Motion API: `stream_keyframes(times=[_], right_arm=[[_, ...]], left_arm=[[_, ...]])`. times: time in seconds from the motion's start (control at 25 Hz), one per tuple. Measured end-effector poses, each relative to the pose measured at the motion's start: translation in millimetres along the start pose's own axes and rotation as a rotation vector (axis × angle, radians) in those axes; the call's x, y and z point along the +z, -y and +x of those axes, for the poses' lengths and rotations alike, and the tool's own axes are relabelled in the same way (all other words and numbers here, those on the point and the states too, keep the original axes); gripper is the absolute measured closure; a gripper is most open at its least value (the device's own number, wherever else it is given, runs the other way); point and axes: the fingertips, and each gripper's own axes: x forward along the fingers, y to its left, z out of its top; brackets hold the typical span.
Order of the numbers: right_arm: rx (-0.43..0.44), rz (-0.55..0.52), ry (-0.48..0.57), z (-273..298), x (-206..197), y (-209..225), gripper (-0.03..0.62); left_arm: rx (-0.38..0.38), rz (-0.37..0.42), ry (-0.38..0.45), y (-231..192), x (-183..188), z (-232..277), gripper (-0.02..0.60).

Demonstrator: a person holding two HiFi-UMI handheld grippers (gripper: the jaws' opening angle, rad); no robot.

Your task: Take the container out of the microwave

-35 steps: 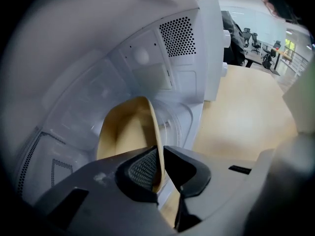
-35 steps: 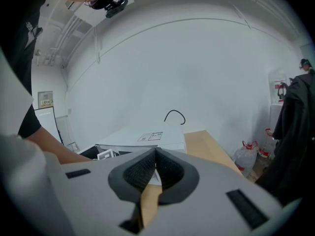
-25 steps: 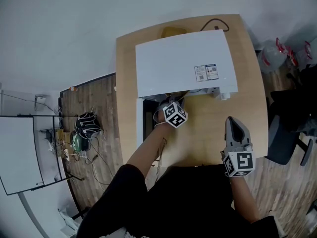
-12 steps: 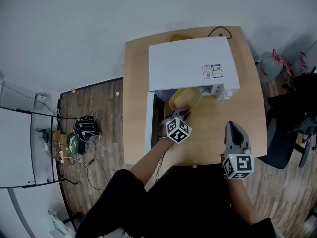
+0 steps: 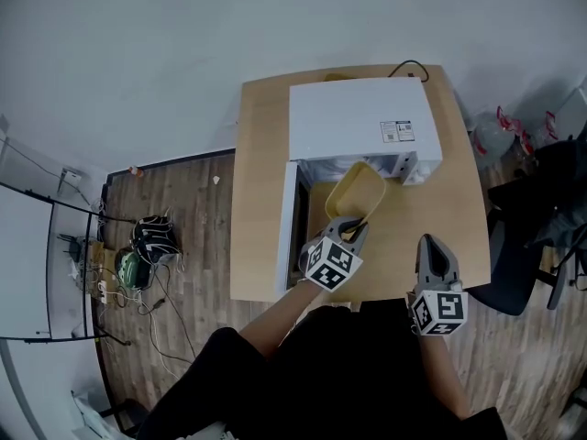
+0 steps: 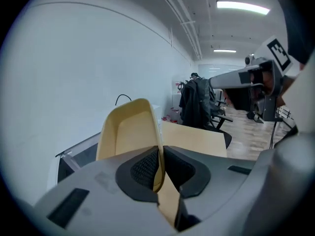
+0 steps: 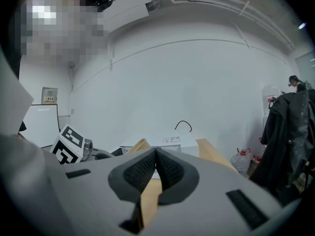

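Now the yellow container is out of the microwave, pinched by its rim in my left claw.
A second ago that claw reached inside the microwave; now the container hangs tilted just before its open mouth, above the table, so only setting down seems left. The pads press the wall, though they are starting to ease apart. My right claw waits clenched and empty. The microwave's top sticker is too small to read.

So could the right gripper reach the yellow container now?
Probably yes: the container is clear of the microwave, nothing stands between it and the right gripper, though its shut jaws must open first.
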Motion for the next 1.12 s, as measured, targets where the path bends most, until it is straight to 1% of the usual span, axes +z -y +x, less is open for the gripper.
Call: stream_keyframes(times=[0.12, 0.24, 0.32, 0.4, 0.56, 0.8, 1.12], right_arm=[[-0.003, -0.011, 0.015, -8.1, 2.1, -9.9, 0.534], [-0.009, -0.013, 0.027, -14.6, 2.9, -19.4, 0.534], [-0.008, -0.021, 0.030, -18.1, 3.3, -27.5, 0.534], [-0.003, -0.028, 0.032, -20.1, 2.9, -35.4, 0.534], [0.010, -0.050, 0.036, -20.2, 4.5, -50.4, 0.534], [0.020, -0.079, 0.046, -14.9, 8.9, -62.4, 0.534], [0.040, -0.120, 0.046, -2.8, 18.2, -71.9, 0.534]], left_arm=[[0.007, -0.054, 0.081, 12.0, 16.8, -25.6, 0.548], [0.034, -0.115, 0.181, 18.4, 37.4, -55.6, 0.548], [0.054, -0.127, 0.235, 19.6, 47.6, -73.7, 0.548], [0.067, -0.123, 0.265, 19.7, 52.2, -86.3, 0.548], [0.072, -0.114, 0.289, 17.3, 55.8, -100.1, 0.548], [0.090, -0.136, 0.323, 12.5, 61.5, -114.8, 0.549], [0.119, -0.133, 0.335, 1.8, 63.5, -121.6, 0.549]])
